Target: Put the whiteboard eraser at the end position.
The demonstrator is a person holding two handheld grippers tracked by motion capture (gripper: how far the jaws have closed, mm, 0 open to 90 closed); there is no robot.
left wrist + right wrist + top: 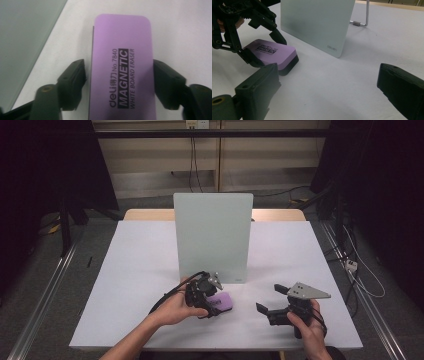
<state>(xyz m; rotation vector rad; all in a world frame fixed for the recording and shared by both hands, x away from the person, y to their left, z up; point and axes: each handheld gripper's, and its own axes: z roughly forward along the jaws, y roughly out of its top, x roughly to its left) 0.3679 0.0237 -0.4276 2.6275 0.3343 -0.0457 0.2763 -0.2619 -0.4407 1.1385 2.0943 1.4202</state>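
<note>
Eraser [122,65], purple magnetic whiteboard type, is seen lying flat on the white surface [140,270], just in front of the upright glass board [212,235]. Left tool [212,296] is straddled over it w/ jaws spread, a gap on one side; long axis runs along the jaws. Right tool [270,300] is held spread, empty, well apart to the right.

Lab recording booth, black curtains [45,165], floor rails [42,295], trailing cables [360,270], white table [140,270]
</note>
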